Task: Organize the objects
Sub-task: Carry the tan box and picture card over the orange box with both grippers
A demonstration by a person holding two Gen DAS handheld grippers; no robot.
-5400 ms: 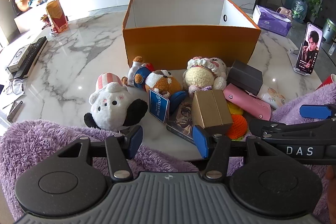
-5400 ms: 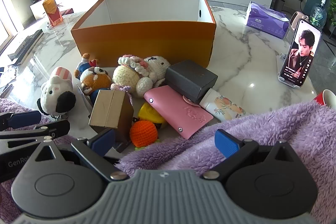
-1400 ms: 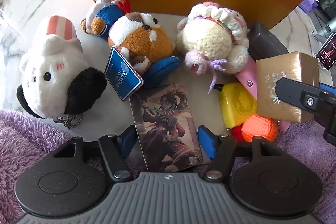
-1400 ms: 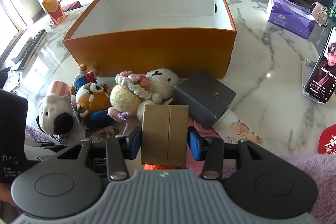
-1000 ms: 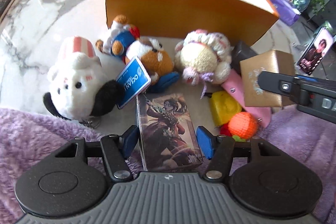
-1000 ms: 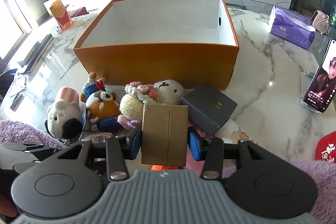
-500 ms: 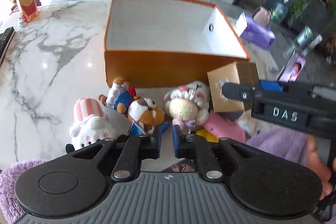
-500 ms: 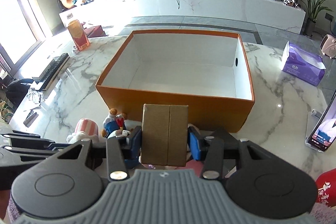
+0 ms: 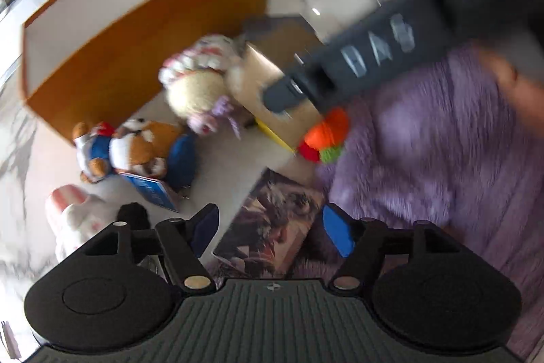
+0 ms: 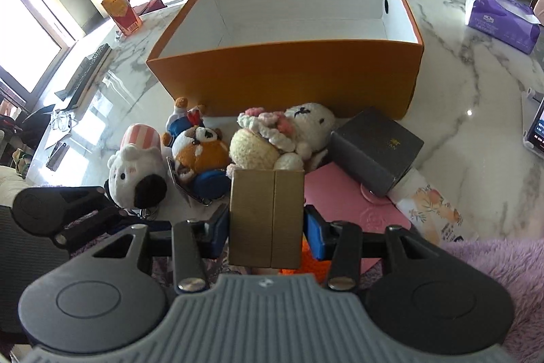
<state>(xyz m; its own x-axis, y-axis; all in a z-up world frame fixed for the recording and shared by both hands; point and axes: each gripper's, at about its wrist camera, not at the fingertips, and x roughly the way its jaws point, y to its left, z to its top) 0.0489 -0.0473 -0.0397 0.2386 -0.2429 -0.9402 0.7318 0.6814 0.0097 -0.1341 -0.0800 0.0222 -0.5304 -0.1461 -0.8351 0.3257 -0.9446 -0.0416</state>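
My right gripper [image 10: 266, 227] is shut on a gold box [image 10: 267, 216] and holds it above the toys in front of the orange box [image 10: 289, 80]; the gold box also shows in the left wrist view [image 9: 272, 91]. My left gripper [image 9: 270, 227] is open, with an illustrated card pack [image 9: 272, 227] lying between its fingers; I cannot tell if they touch it. The orange box [image 9: 136, 33] is empty. The left wrist view is blurred.
On the marble table lie a white plush [image 10: 137, 165], an orange plush [image 10: 200, 148], a cream crochet doll [image 10: 272, 138], a grey box [image 10: 377, 148], a pink wallet [image 10: 346, 196] and an orange crochet ball [image 9: 326, 131]. A purple fleece [image 9: 442, 159] covers the near right edge.
My left gripper has dropped back to the table and opened; the card pack lies between its fingers. My right gripper has come down with the gold box, nearer the toys.
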